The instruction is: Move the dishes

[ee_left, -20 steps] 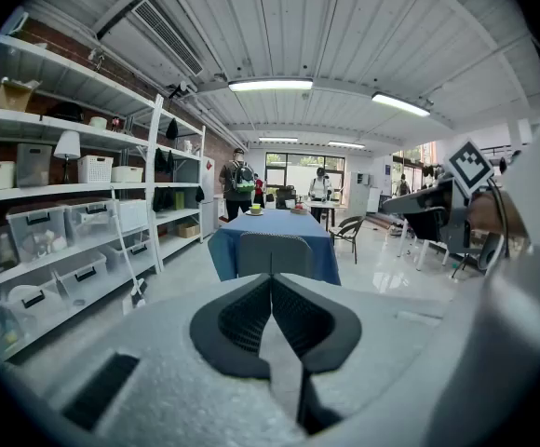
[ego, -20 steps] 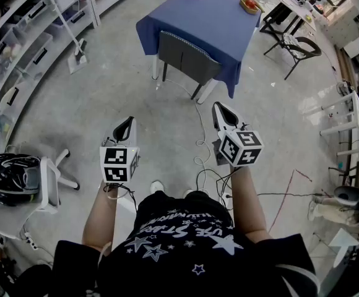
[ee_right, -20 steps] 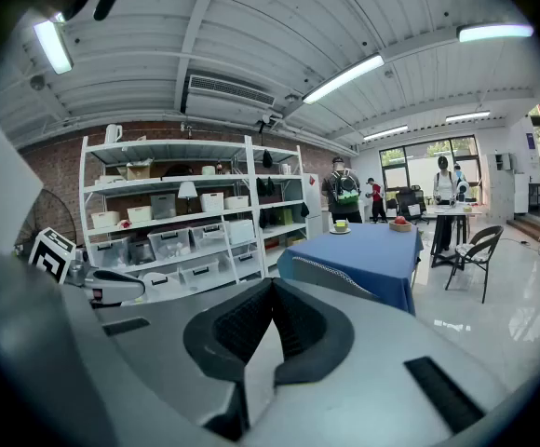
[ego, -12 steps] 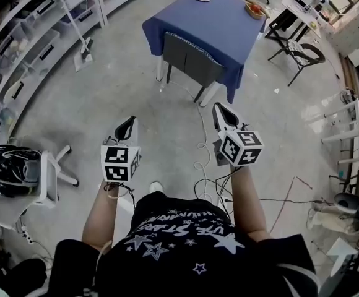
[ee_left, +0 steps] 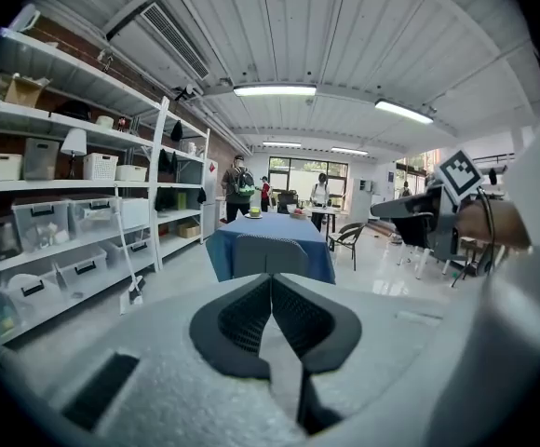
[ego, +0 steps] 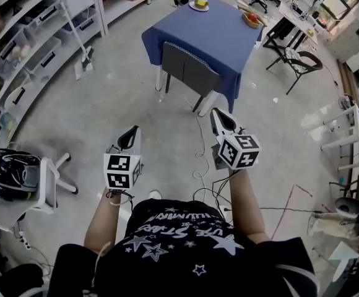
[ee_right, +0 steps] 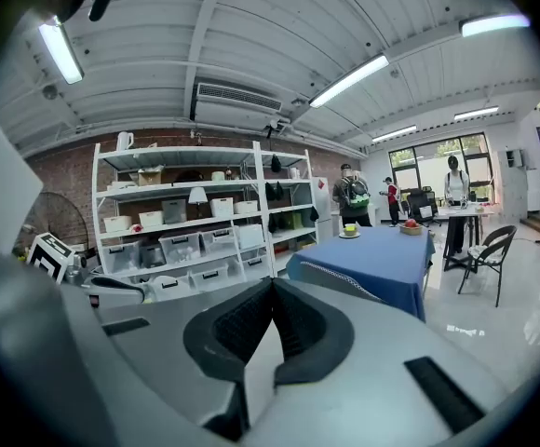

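My left gripper (ego: 130,133) and right gripper (ego: 220,116) are both closed on nothing, the plate (ego: 198,5) and bowl (ego: 251,20) sit well off at 12 o'clock on the blue table (ego: 216,39), so I'd skirt the chair (ego: 189,73) and open up before reaching.

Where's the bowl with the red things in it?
In the head view, the shallow bowl of red things sits at the right corner of the blue-clothed table, top middle of the picture. The plate with something yellow sits at the far corner.
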The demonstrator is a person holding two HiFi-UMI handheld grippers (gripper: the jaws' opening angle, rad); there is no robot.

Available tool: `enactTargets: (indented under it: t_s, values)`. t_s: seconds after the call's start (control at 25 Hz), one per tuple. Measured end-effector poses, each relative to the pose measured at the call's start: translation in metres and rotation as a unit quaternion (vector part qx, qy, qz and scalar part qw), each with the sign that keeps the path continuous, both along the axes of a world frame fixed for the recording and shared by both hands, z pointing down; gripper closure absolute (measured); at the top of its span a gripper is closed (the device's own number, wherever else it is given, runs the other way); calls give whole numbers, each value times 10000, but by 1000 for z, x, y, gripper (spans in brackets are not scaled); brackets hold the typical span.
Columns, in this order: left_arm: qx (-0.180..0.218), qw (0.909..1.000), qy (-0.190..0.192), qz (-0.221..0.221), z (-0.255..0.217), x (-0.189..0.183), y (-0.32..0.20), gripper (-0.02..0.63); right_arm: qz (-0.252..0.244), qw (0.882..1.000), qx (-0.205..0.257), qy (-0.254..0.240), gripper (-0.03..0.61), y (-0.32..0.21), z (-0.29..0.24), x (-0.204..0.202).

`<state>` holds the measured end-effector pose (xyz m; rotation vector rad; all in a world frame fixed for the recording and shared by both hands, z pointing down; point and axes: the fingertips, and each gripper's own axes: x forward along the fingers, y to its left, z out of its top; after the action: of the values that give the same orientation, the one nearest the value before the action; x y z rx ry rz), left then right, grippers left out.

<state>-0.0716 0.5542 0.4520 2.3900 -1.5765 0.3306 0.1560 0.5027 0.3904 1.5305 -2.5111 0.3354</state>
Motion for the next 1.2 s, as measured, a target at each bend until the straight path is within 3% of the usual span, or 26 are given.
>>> enactTargets:
  t_s: [0.28, 0.36, 0.68, 0.84, 1.2]
  values:
    - [56, 9994, -279, -176, 1, -49, -15, 592, 216, 9989, 59, -416, 568, -22, 5, -25]
    - [72, 9994, -269, -212, 0, -56, -21, 592, 185, 9989, -14, -437, 487, -30, 6, -30]
    - [-79, 9994, -164, -280, 10, -64, -74, 592, 128, 9990, -288, -324, 297, -97, 25, -37]
    - [-180, 9985, -249, -444, 18, -81, -119, 592, 146, 9990, -269, -337, 245, -160, 34, -42]
    - [-298, 9960, -360, -766, 13, -108, -296, 592, 141, 9994, -224, -227, 236, -366, 36, -47]
